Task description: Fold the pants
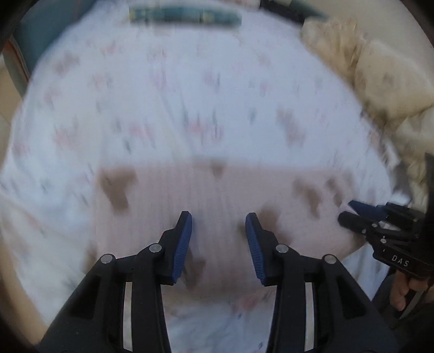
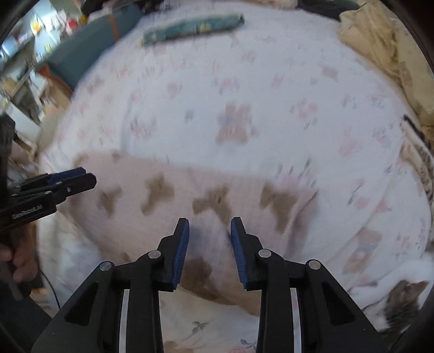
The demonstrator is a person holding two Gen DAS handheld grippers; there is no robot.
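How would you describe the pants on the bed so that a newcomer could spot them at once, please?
Start from the bed sheet, white with small pink flowers. On its near part, below both grippers, lie the pants, a flat pale pink piece. Big brown blotches set them apart from the sheet and the rolled teal cloth at the far edge.

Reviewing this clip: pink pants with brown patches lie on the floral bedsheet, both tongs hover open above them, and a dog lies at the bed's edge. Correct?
Not quite: the animal is a cat, seen in the right wrist view. The pants, bedsheet and open left tongs and right tongs are as stated.
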